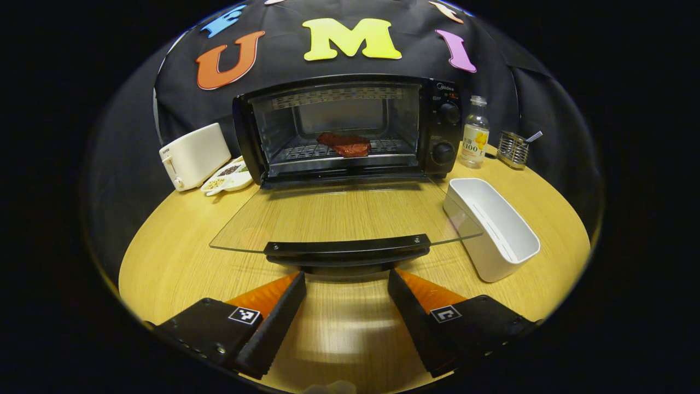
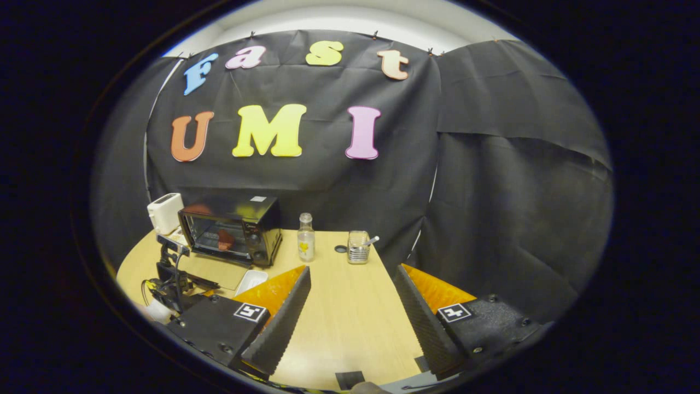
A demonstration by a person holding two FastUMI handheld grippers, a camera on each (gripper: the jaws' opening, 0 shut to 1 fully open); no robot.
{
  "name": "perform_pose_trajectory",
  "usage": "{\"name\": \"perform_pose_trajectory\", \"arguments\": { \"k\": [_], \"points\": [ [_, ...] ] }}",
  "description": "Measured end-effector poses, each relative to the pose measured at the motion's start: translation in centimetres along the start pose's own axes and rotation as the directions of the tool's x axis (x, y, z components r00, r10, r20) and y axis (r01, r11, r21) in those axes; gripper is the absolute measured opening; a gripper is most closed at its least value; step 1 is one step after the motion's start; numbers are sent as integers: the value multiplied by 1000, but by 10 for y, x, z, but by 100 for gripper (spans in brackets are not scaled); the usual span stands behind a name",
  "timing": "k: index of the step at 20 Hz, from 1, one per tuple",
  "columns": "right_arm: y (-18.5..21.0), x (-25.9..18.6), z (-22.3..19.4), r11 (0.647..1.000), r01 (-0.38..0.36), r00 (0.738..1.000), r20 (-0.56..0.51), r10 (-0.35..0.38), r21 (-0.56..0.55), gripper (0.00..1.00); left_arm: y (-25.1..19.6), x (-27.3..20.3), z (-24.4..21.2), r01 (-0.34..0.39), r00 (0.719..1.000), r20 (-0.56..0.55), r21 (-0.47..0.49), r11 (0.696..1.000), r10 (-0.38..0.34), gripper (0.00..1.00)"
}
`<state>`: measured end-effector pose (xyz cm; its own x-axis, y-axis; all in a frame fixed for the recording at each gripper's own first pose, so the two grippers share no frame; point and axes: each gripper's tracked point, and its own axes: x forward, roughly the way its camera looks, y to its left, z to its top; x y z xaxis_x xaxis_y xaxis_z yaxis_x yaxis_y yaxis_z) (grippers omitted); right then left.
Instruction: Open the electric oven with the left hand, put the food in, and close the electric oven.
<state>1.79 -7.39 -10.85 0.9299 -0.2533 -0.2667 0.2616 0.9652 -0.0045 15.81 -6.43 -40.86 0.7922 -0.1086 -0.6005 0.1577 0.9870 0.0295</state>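
On the wooden table, the oven door [image 1: 344, 216] lies flat open, food [image 1: 345, 145] on the rack. Left gripper [image 1: 346, 284], fingers apart, sits just before the door handle [image 1: 346, 247]; probably best lifted squarely from beneath. Right gripper [image 2: 353, 298] is spread, empty.

Oven [image 1: 350, 128] mouth at centre frame stands open, glass door [image 1: 339, 216] lying flat toward me, handle [image 1: 347, 249] just ahead of my left gripper [image 1: 347, 284], fingers spread. Meat [image 1: 345, 145] sits on the rack inside, room around it. White tub [image 1: 492, 227] crowds the door's right edge; toaster [image 1: 194, 156] and dish [image 1: 227, 178] crowd the left. Bare table [image 2: 350, 306] ahead of my right gripper [image 2: 353, 284], bottle [image 2: 305, 238] and holder [image 2: 359, 247] beyond.
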Motion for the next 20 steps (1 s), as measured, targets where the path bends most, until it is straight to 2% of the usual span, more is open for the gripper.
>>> {"name": "perform_pose_trajectory", "arguments": {
  "k": [8,20],
  "points": [
    [6,7,0,999,-17,1000,8,17,33,99,4,-14,31,4,999,37,4,1000,-4,98],
    [-1,7,-4,996,-9,1000,14,8,91,99,9,-22,115,-3,988,155,53,999,-5,98]
  ]
}}
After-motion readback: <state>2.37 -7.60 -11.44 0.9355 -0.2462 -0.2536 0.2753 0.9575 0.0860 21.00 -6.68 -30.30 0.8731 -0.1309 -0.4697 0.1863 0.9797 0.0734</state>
